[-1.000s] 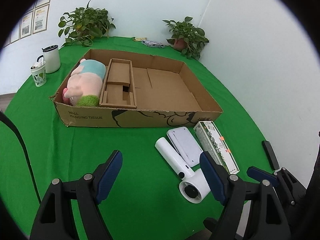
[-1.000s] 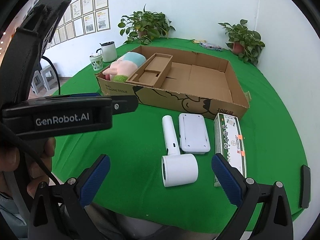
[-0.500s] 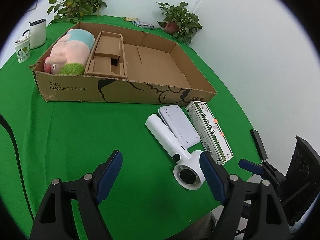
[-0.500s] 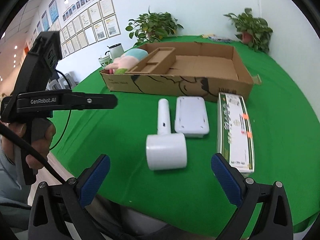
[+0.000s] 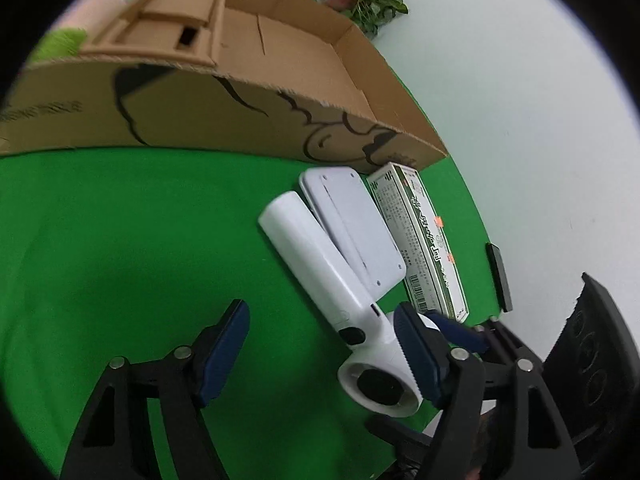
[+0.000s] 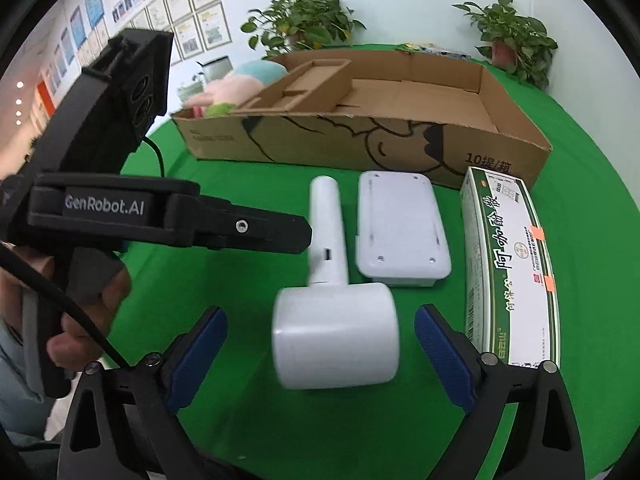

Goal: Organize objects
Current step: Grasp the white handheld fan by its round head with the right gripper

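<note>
Above the white dryer (image 6: 334, 332), both hand-held grippers (image 6: 320, 354) (image 5: 320, 354) tilt down, jaws narrowing, unclamped.

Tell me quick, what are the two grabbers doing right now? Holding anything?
Left hand-held gripper: open, holding nothing, jaws just been closing over green cloth.
Right hand-held gripper: open, jaws just been closing around the white handheld device, pads not touching it yet.
</note>
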Available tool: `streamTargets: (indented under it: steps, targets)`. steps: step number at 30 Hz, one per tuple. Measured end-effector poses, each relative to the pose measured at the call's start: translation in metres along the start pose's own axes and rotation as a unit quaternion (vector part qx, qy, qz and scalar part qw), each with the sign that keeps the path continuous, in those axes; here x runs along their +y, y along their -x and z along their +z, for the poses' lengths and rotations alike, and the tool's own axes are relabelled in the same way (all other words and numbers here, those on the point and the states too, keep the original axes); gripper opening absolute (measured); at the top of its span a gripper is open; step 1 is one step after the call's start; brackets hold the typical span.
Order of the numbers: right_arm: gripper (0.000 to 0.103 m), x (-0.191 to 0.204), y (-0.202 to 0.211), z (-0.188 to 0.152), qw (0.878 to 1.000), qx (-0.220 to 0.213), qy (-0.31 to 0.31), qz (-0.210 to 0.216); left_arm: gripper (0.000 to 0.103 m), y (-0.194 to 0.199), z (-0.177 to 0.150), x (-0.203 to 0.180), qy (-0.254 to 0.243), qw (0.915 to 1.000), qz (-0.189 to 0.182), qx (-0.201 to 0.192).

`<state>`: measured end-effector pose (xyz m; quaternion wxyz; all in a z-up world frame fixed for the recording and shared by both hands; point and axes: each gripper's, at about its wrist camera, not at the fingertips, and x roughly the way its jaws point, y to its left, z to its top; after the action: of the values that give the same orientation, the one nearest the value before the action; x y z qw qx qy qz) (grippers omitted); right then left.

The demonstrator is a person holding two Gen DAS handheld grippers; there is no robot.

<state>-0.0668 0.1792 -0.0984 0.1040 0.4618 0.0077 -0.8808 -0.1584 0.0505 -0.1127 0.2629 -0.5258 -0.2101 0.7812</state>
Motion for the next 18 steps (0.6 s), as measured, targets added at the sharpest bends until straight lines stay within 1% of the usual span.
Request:
streamTargets:
  steps: [1,2,3,4,5,6,9,12,13,14,18]
  targets:
    - [0.066,0.003,-0.007,-0.001,1.0,0.019,0.007,-0.004,0.071,-0.005,0.001,0.0,0.002,1.0,-0.008,0.006]
    - [0.063,0.008,-0.012,-0.004,0.999,0.033,0.017,-0.018,0.07,-0.009,0.001,0.0,0.005,0.9999,-0.013,0.009]
    - [0.057,0.012,-0.015,-0.007,0.999,0.038,0.026,-0.026,0.069,-0.011,0.001,-0.001,0.005,0.9998,-0.02,0.007]
    - [0.055,0.016,-0.016,-0.009,0.998,0.04,0.033,-0.028,0.063,-0.014,0.001,-0.001,0.006,0.9995,-0.029,0.011]
    - [0.055,0.017,-0.017,-0.01,0.998,0.041,0.032,-0.029,0.057,-0.018,0.001,-0.001,0.011,0.999,-0.039,0.019]
    - [0.055,0.018,-0.019,-0.01,0.998,0.044,0.026,-0.034,0.056,-0.02,0.0,0.0,0.016,0.9984,-0.049,0.023]
    - [0.054,0.019,-0.026,-0.009,0.997,0.055,0.004,-0.048,0.055,-0.021,-0.001,0.0,0.02,0.9976,-0.062,0.024]
    - [0.054,0.023,-0.029,-0.008,0.996,0.056,0.009,-0.064,0.048,-0.022,-0.002,0.002,0.025,0.997,-0.067,0.031]
    - [0.054,0.023,-0.03,-0.008,0.996,0.056,0.006,-0.067,0.043,-0.022,-0.002,0.003,0.026,0.9971,-0.063,0.032]
    - [0.053,0.022,-0.03,-0.008,0.996,0.055,0.004,-0.069,0.04,-0.022,-0.003,0.004,0.026,0.9974,-0.059,0.033]
    - [0.053,0.026,-0.031,-0.01,0.995,0.052,0.01,-0.083,0.04,-0.019,-0.009,0.003,0.028,0.9972,-0.062,0.031]
